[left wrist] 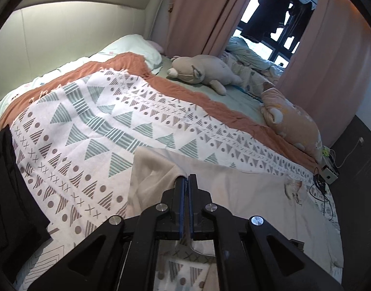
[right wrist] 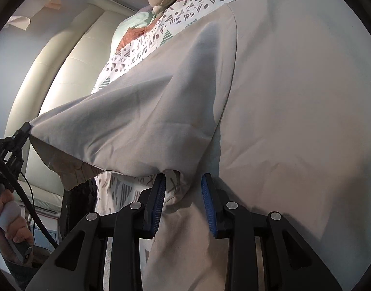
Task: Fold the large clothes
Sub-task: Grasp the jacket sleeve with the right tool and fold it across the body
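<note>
Lifting a corner to start the fold

Left gripper (left wrist: 186, 177) clenched on beige garment (right wrist: 282, 97), raising its edge; right gripper (right wrist: 184, 181) released, straddling a fabric bunch, poised to pinch.

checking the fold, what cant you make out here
- Left wrist view: the beige garment near edge, hidden behind the left gripper.
- Right wrist view: garment outline cut off by the frame edge; whether the right gripper, jaws apart, touches cloth.
- Garment type: unclear.
</note>
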Action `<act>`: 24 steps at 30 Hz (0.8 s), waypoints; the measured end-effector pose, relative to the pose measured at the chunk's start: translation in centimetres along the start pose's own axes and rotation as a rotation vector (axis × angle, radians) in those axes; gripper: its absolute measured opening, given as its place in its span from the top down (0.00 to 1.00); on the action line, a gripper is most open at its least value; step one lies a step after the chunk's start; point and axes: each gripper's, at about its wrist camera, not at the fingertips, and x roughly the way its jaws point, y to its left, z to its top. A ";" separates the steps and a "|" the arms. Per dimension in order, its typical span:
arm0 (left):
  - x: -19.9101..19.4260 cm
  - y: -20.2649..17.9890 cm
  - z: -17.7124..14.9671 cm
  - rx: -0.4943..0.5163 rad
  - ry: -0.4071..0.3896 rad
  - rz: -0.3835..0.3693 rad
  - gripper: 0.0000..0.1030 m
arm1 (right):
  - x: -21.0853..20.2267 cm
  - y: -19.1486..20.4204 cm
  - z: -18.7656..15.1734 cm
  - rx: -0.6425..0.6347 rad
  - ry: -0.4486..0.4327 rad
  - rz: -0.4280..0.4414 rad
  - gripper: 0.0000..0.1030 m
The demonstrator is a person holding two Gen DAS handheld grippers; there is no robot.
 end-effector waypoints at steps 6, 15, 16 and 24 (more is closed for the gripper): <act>-1.5 -6.4 0.1 0.079 -0.001 -0.086 0.95 | -4.6 0.1 -1.1 0.015 -0.069 -0.003 0.64; -2.0 -14.5 -2.1 0.154 0.042 -0.222 0.95 | -15.0 -0.6 -2.8 0.022 -0.270 -0.067 0.38; -2.1 -15.4 -2.5 0.165 0.046 -0.235 0.95 | -15.9 -0.8 -3.1 0.024 -0.285 -0.080 0.38; -1.1 -20.6 -6.0 0.212 0.134 -0.326 0.95 | -21.3 -4.9 -7.0 0.144 -0.373 -0.123 0.38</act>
